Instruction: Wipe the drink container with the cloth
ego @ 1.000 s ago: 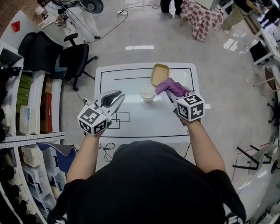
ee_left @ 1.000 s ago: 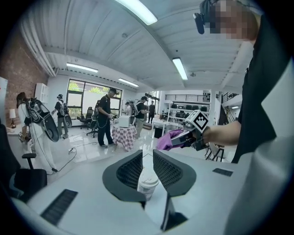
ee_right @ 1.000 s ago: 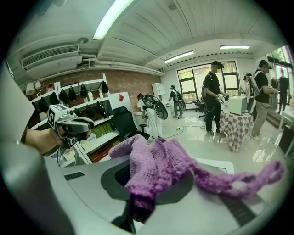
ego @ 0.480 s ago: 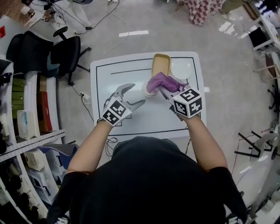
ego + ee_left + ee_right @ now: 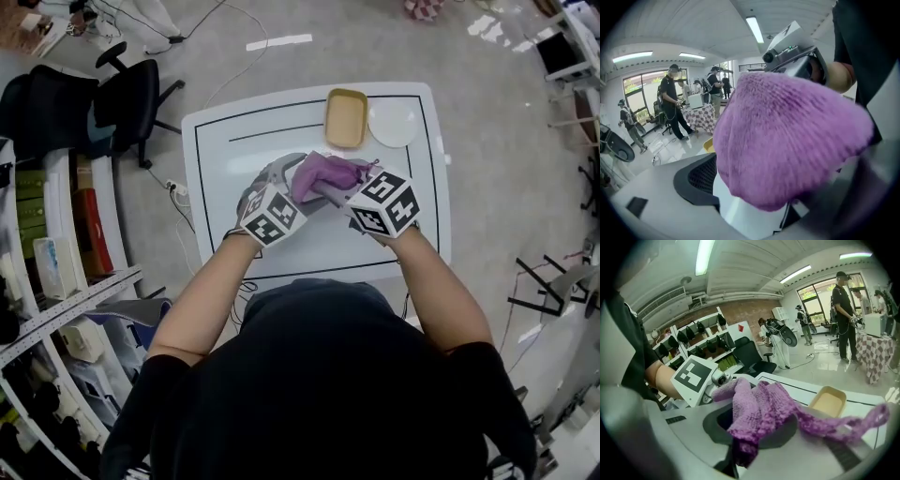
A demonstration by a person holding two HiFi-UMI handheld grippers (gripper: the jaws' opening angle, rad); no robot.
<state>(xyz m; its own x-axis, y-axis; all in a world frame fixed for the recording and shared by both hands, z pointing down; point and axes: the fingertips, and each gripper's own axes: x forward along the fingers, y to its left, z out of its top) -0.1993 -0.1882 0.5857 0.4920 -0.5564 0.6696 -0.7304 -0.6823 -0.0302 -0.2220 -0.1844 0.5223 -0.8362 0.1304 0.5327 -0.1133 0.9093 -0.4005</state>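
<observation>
**Centre of the white worktop point(image 5: 216, 150).** The left gripper point(image 5: 278, 183) and the right gripper point(image 5: 337, 190) meet here. The right gripper's fingers are closed on the purple cloth point(image 5: 323, 173), which is draped over the top of the white drink container point(image 5: 740, 213). The left gripper's fingers are opening, with the container standing between them under the cloth. At the far edge, a tan tray point(image 5: 345, 117) lies just left of a white plate point(image 5: 392, 122).

Two tools point(image 5: 277, 187) point(image 5: 337, 192), one cloth point(image 5: 323, 175), one container point(image 5: 740, 213), one tray point(image 5: 345, 118), one plate point(image 5: 393, 123).
</observation>
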